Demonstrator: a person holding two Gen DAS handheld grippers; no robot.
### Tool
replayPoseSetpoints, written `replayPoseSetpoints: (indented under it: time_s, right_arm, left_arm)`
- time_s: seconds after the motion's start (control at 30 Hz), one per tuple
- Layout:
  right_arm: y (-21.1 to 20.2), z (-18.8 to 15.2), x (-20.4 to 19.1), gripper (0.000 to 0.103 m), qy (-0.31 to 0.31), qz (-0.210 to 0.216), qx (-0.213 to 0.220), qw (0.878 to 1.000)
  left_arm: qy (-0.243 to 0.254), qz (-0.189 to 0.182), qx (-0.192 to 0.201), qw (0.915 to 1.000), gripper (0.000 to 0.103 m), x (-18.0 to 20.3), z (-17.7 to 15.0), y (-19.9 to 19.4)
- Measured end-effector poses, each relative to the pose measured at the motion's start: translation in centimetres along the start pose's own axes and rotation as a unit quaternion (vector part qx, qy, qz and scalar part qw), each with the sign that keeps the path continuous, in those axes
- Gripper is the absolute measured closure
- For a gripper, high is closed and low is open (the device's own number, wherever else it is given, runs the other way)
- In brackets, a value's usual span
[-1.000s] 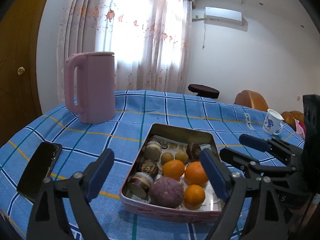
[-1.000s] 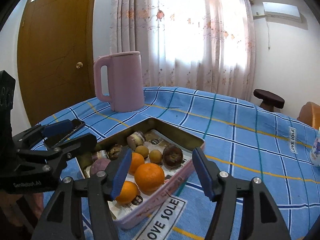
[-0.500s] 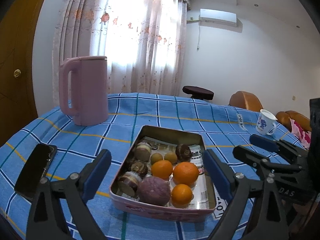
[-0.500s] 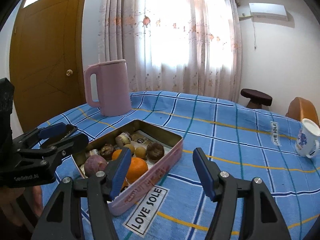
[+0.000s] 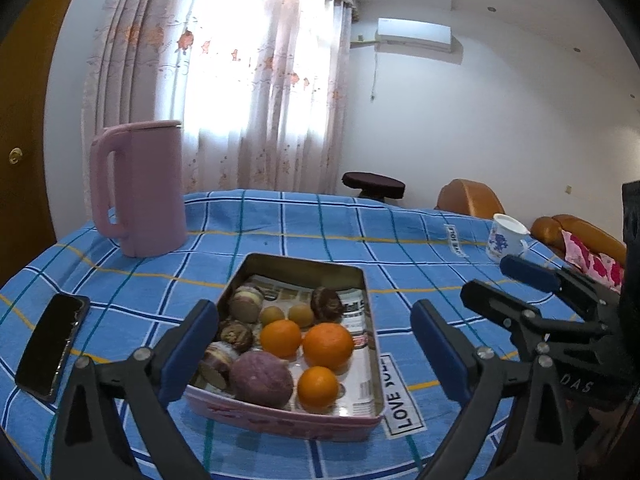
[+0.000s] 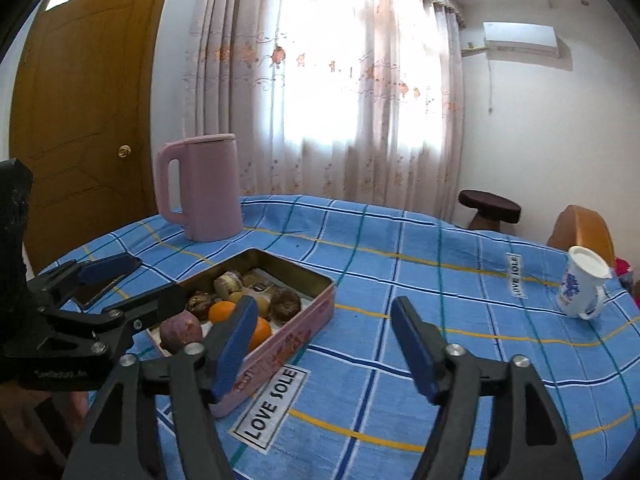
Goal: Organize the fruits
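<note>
A pink metal tin [image 5: 280, 420] sits on the blue checked tablecloth. It holds three oranges [image 5: 328, 345], a purple fruit [image 5: 261, 379], small yellow fruits [image 5: 272, 315] and several brown round pieces [image 5: 325, 303]. My left gripper [image 5: 316, 356] is open and empty, its blue pads straddling the tin's near end from above. My right gripper [image 6: 324, 344] is open and empty, to the right of the tin [image 6: 288, 336]; it also shows in the left wrist view [image 5: 516, 284].
A tall pink jug [image 5: 138, 188] stands at the back left. A black phone [image 5: 52, 346] lies left of the tin. A white cup with blue print [image 6: 582, 286] stands at the right edge. Chairs and a stool [image 6: 490, 208] stand beyond the table.
Both grippers have pulled back and up from the tin. The right gripper has swung right, off the tin, so the cup has come into its view. Both stay open.
</note>
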State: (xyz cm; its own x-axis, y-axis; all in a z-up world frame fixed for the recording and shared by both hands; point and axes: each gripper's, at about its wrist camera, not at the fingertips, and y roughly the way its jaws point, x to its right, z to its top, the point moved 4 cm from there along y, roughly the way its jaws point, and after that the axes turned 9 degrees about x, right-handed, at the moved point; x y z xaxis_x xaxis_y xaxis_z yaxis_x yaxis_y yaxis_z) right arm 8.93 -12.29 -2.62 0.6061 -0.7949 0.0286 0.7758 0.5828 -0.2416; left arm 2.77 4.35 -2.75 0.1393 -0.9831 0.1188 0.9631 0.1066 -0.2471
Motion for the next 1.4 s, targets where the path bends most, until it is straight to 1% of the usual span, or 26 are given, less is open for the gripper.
replayPoseSetpoints:
  time_s: [0.23, 0.4, 0.73, 1.2, 1.4]
  right_arm:
    - [-1.1, 0.3, 0.9, 0.027, 0.016, -0.028, 0.011, 0.999]
    - [-1.1, 0.4, 0.5, 0.027, 0.017, -0.032, 0.015, 0.999]
    - [-1.0, 0.0, 0.1, 0.027, 0.017, -0.023, 0.019, 0.999]
    - [-2.1, -0.2, 1.7, 0.027, 0.036, -0.027, 0.035, 0.998]
    - [-2.4, -0.3, 1.9, 0.027, 0.038, -0.028, 0.037, 0.998]
  left_arm:
    - [0.015, -0.027, 0.002, 0.9995, 0.002, 1.3, 0.0, -0.5]
    - [0.032, -0.029, 0.001, 0.9991, 0.001, 1.9, -0.4, -0.8]
    - [0.027, -0.01, 0.003, 0.9996, 0.0, 1.2, -0.3, -0.9]
    - [0.025, 0.017, 0.008, 0.9995, 0.0, 1.2, 0.4, -1.2]
    - [0.019, 0.029, 0.002, 0.9994, 0.0, 1.0, 0.4, -1.0]
